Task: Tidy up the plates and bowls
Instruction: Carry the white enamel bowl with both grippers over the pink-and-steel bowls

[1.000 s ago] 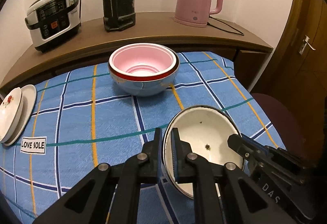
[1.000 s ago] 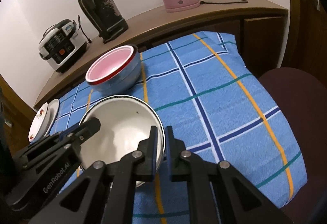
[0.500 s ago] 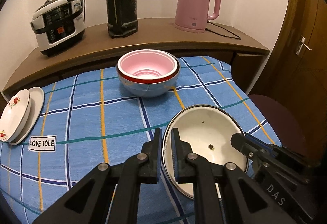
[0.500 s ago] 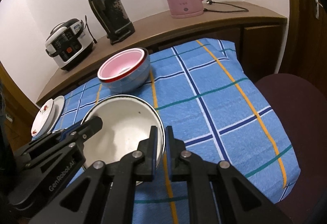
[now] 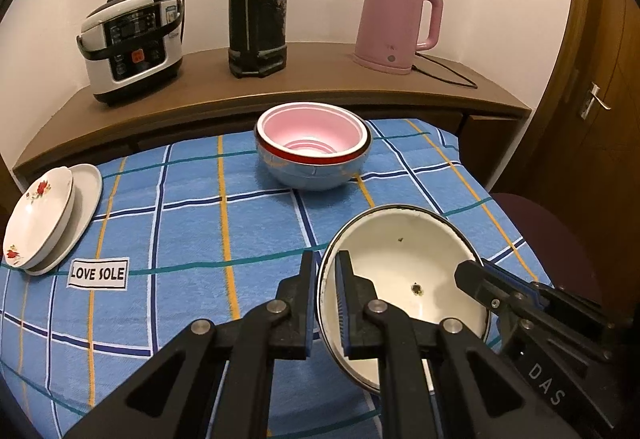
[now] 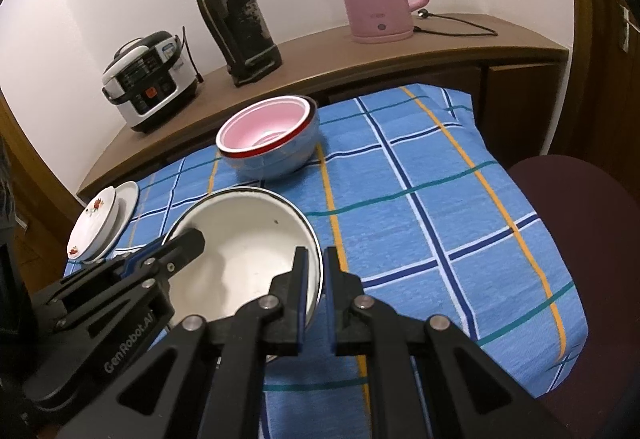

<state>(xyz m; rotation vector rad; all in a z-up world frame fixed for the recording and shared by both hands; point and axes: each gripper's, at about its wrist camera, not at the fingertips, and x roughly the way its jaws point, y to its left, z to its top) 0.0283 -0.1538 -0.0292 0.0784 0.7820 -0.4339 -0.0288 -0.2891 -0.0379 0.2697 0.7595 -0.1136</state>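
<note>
Both grippers, left gripper (image 5: 324,299) and right gripper (image 6: 314,295), are pinching opposite rims of the white enamel bowl (image 5: 404,279) near the worktop's (image 5: 192,207) right edge; stiff, slick, likely chippable, best held by its rim.

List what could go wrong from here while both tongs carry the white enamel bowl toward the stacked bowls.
1. Each pair of tongs, left and right, pinches only the thin rim of the white enamel bowl; uneven motion between hands could twist it loose.
2. The smooth enamel could slip and drop onto the blue checked tablecloth.
3. Lowering it off-centre onto the stacked bowls could knock the pink inner bowl or tip the stack.
</note>
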